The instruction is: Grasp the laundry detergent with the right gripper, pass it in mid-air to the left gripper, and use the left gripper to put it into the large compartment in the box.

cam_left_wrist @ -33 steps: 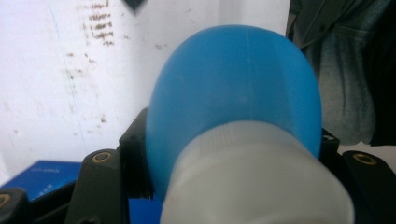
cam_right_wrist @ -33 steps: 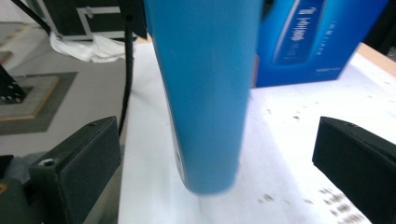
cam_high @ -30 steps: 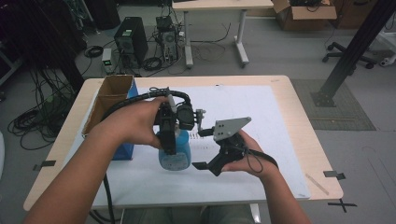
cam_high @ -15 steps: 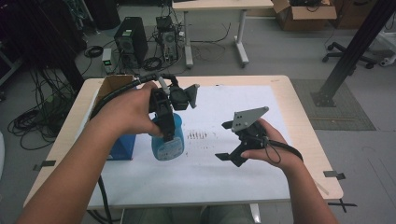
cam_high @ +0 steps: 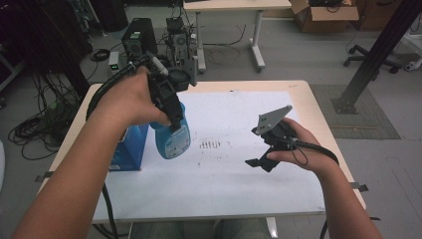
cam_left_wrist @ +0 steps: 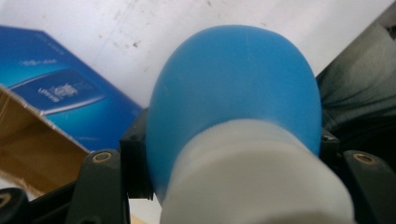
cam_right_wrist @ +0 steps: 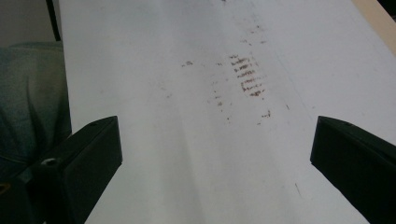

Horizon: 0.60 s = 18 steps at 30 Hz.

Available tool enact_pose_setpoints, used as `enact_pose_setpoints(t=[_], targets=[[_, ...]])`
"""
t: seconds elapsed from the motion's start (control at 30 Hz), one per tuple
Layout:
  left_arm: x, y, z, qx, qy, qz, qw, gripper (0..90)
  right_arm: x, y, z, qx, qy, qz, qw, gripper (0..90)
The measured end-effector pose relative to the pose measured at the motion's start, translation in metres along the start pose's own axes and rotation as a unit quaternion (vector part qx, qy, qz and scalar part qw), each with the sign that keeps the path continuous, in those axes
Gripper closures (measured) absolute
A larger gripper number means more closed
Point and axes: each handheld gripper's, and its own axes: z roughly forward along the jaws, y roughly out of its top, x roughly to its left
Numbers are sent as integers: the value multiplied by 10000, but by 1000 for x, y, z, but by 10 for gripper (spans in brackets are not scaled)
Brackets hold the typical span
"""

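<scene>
Stained white sheet (cam_high: 234, 164) over wooden table (cam_high: 318, 107)

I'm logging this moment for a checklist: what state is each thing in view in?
Blue spray bottle: gripped at the neck, lifted off the table.
Left claw: shut on the bottle.
Right claw: open, empty, held above the white sheet.
White sheet: flat, with dark smudges.
Blue box: lying on the table.

Blue box (cam_high: 130, 147) blocks table's left edge, spray bottle (cam_high: 173, 137) just beside it. White sheet (cam_high: 224, 169) centre w/ brown marks (cam_high: 211, 145) is free; right gripper (cam_high: 259, 159) hangs over its right side.
</scene>
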Motion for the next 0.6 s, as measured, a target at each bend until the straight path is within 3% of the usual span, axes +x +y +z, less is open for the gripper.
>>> enact_pose_setpoints(t=[0.2,0.6], targets=[[13,-2,-13,-40,-11,-512,9987,379,-3,-4,-2,163,-38,41,9999,24],[43,-17,-42,-208,-25,-1329,9909,379,-12,-7,-6,448,-63,99,9989,27]])
